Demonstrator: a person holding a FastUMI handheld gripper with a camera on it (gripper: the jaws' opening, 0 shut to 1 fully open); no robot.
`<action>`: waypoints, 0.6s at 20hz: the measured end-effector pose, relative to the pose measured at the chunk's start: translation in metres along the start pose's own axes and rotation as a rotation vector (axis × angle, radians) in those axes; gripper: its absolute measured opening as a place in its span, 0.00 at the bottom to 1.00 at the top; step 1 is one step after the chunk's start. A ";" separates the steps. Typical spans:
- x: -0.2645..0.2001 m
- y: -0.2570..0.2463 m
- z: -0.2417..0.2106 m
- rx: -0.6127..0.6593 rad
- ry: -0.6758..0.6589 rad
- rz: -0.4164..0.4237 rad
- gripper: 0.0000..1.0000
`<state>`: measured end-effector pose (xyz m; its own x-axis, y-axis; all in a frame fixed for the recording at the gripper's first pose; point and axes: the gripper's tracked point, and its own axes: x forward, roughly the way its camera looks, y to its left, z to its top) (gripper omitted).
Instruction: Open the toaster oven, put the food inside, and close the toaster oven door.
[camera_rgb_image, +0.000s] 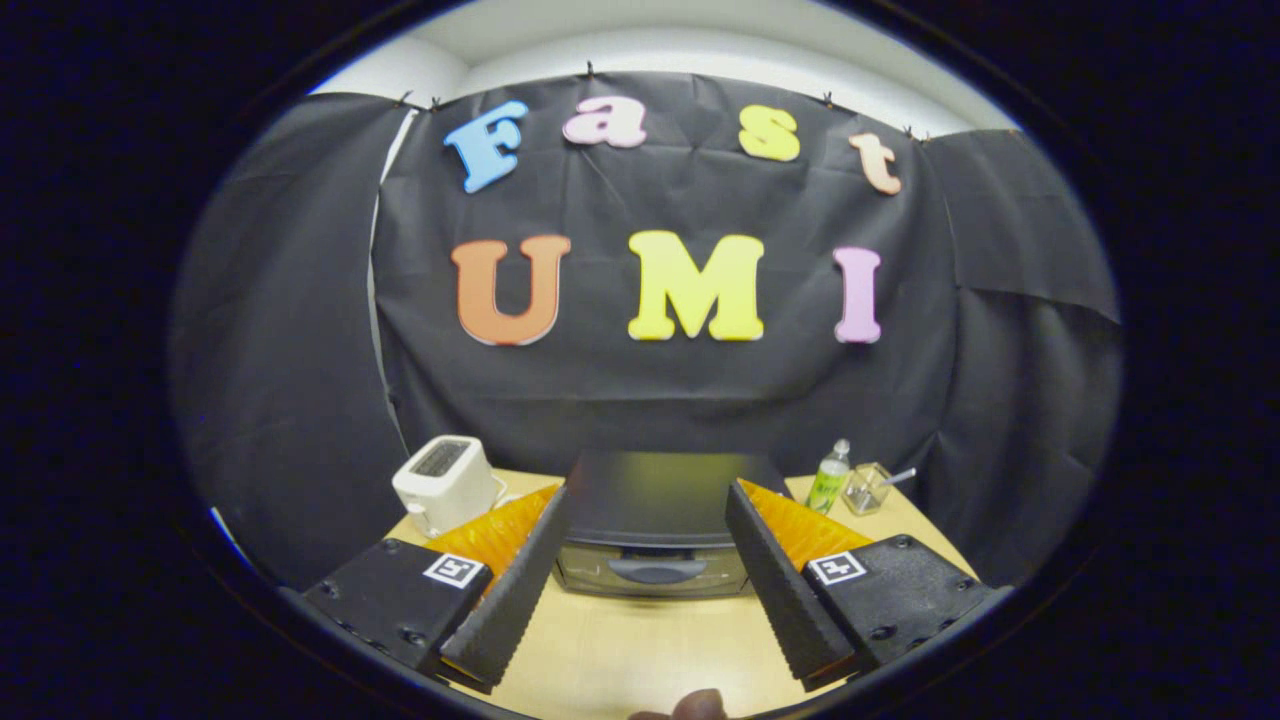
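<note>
The gripper is held above the wooden table with its two fingers spread wide and nothing between them. The toaster oven, black on top, stands just ahead of the fingers, in the gap between them, with its door closed and the handle facing the gripper. A white toaster stands to the left of the oven. To the right are a small green bottle and, beside it, a clear glass container with a stick in it. Something small and dark shows at the near table edge; I cannot tell what it is.
</note>
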<state>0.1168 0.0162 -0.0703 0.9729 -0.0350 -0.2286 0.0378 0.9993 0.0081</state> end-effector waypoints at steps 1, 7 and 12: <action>-0.013 0.005 0.012 0.010 -0.028 0.003 1.00; -0.080 0.035 0.054 0.035 -0.090 0.049 1.00; -0.115 0.024 0.073 0.039 -0.148 0.011 1.00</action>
<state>0.0228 0.0431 0.0276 0.9962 -0.0293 -0.0824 0.0334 0.9983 0.0487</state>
